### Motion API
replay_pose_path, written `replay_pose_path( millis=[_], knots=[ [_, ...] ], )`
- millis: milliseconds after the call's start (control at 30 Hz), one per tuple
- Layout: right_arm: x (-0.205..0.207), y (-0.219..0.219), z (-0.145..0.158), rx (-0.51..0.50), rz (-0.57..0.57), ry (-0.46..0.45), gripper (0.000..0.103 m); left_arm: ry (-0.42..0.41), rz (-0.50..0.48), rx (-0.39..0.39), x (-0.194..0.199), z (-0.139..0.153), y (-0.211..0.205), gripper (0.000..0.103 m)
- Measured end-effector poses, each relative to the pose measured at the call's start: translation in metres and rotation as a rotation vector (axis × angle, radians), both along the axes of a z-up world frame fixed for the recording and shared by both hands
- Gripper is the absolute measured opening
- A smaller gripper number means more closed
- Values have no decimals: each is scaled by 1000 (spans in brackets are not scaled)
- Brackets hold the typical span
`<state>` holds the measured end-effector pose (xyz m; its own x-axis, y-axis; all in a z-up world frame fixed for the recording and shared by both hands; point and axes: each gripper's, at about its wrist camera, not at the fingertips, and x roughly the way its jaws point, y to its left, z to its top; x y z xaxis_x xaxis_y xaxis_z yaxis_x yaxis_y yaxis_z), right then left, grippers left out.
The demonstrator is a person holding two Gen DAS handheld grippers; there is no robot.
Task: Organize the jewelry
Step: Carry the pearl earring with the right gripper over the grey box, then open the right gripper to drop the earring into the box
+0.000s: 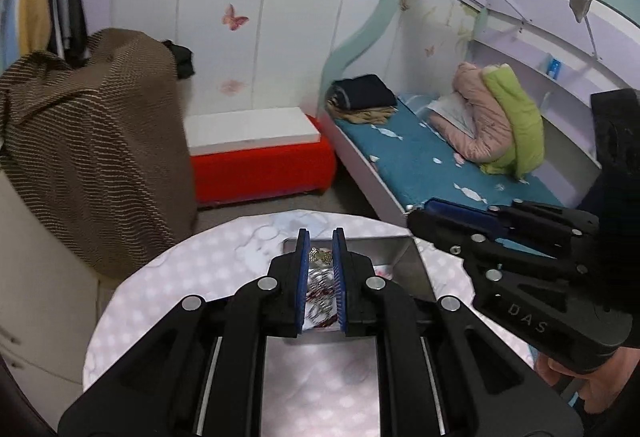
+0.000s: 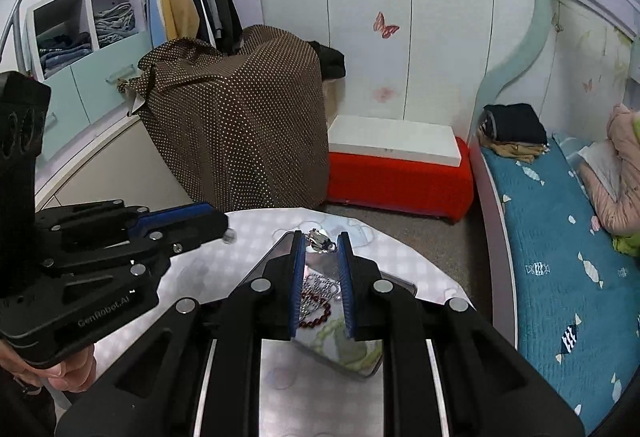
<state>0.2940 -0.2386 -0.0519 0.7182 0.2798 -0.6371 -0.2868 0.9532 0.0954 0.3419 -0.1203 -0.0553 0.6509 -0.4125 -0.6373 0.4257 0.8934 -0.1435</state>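
Above the round worktop [image 1: 168, 301], the left claw [image 1: 321, 277] hangs with its blue pads drawn narrow, only a slim gap between them and nothing pinched there. Through that gap shows the jewelry [image 1: 320, 293]: silver chain links and dark red beads, lying below in a shiny metal tray [image 1: 404, 257] on the worktop. The right claw [image 2: 320, 277] hangs over the same tray [image 2: 276, 249], its jaws likewise narrow and empty, and between them the jewelry [image 2: 316, 301] appears again, a dark red bead strand [image 2: 316, 317] curled among silver chains. A small silver piece [image 2: 320, 239] lies at the tray's far edge. From the left wrist view the right claw [image 1: 416, 215] comes in from the right side, tips closed together, with a hand [image 1: 592, 389] under its black body. From the right wrist view the left claw [image 2: 224, 225] reaches in from the left. Beyond the worktop stand a red bench [image 2: 400, 173] with a white box [image 2: 396, 145] on top, a brown dotted cloth [image 2: 240, 117] draped over something, and a bed with a blue cover [image 2: 552, 245].
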Motion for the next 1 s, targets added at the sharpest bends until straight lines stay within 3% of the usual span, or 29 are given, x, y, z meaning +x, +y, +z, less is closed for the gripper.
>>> replay_pose_path(
  millis=[400,467,500,533,600,667,767,1000],
  knots=[
    [34,-14,-27,35,13,163,16,120,-36,59,51,-29,-27,13],
    [34,-17,-28,47,2,174,23,130,-23,66,56,-31,-26,32],
    [34,-19,-28,49,-5,173,26,121,-4,63,56,-30,-24,55],
    [33,-23,-26,54,-16,170,27,101,33,71,55,-27,-20,71],
    [32,-30,-24,70,-36,168,38,84,48,41,52,-22,-11,90],
    [29,-36,-20,76,-55,158,67,62,73,38,47,-13,-3,92],
    [21,-44,-13,93,-98,132,96,24,116,45,36,-2,7,96],
    [-4,-45,4,105,-156,88,96,-100,205,125,-12,25,21,98]
  ],
)
